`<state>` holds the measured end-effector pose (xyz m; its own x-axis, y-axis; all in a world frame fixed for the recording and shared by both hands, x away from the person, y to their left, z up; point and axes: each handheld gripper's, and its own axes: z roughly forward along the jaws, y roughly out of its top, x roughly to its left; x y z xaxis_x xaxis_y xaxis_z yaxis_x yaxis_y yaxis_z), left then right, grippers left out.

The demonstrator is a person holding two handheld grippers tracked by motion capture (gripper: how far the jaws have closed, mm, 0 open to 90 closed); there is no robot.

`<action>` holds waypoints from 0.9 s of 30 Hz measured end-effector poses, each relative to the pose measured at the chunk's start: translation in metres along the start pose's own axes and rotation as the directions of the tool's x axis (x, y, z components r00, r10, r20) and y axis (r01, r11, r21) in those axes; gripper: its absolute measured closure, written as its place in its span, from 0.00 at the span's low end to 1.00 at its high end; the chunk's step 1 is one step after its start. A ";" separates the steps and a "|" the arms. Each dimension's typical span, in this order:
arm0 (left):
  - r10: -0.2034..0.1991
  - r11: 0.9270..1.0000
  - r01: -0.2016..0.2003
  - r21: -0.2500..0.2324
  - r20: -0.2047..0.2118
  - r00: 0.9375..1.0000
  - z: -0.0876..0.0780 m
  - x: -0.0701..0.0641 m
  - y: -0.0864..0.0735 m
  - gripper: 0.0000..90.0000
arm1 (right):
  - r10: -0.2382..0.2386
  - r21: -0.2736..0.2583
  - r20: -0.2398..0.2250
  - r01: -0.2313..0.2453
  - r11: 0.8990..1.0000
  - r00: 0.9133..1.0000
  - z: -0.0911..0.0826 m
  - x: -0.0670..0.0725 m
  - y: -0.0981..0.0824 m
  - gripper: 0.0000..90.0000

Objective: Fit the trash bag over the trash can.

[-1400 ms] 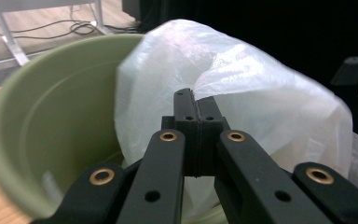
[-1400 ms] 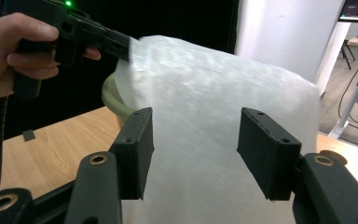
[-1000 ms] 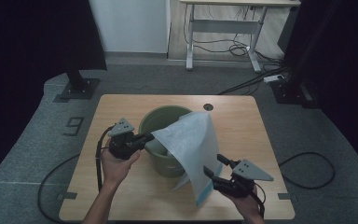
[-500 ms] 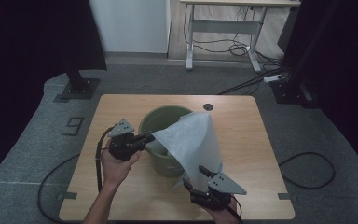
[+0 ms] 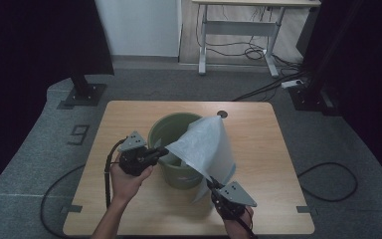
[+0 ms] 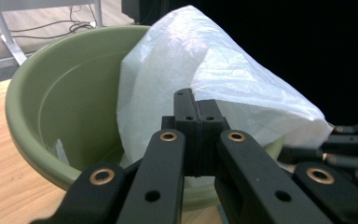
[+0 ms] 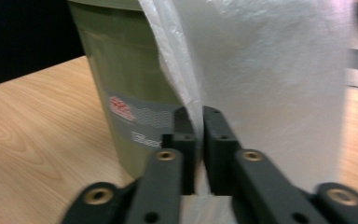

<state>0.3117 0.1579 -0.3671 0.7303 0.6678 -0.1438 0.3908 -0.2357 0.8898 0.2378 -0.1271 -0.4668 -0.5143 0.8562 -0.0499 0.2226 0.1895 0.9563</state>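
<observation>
— Bag [image 5: 202,148] first: where is it?
— Draped over the green bin [image 5: 168,130] at the middle of the bench [image 5: 268,149]. It covers the bin's 3 o'clock half, peaks near the far rim, and its lower edge hangs down the outside wall toward 5 o'clock.
— Why is it stretched like a tent?
— My reading is that it's being spread to line the bin. The left claw [image 6: 196,122], coming in from 9 o'clock, is clenched tight on a fold of the film just above the near rim. The right claw [image 7: 196,135], at 5 o'clock and low, near the bench, pinches the hanging edge between its jaws. Pulled from two sides, the sheet stays taut instead of slumping in.
— What's the bag made of?
— Thin, milky, half-clear plastic, crinkled and faintly glossy; it looks light and likely to slip if a grip loosens.
— And the bin?
— Smooth matte olive plastic, round, with a rolled lip and walls that taper downward. A grey label [image 7: 140,122] with a red mark sits on its outer wall. Some pale film already lies inside it near the bottom.
— The bench?
— Light wood grain, rounded corners, with a small dark cable hole [image 5: 222,114] at 12 o'clock.
</observation>
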 end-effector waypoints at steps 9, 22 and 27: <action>0.046 0.998 -0.046 0.047 -0.005 0.999 0.016 -0.006 0.001 0.98 | 0.012 -0.125 0.078 -0.003 0.992 0.997 -0.030 -0.040 0.043 0.98; 0.133 0.990 -0.137 -0.042 -0.080 0.988 -0.011 -0.022 0.009 0.48 | -0.112 -0.176 -0.001 0.110 0.978 0.994 -0.010 -0.024 0.112 0.98; 0.188 0.981 -0.192 -0.020 -0.130 0.973 -0.003 -0.033 0.013 0.43 | -0.132 -0.172 -0.029 0.125 0.977 0.991 -0.004 -0.017 0.109 0.98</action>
<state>0.2913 0.1351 -0.3497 0.7113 0.6979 0.0837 0.2316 -0.3451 0.9095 0.2670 -0.1228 -0.3605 -0.5633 0.8091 -0.1673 0.0104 0.2094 0.9778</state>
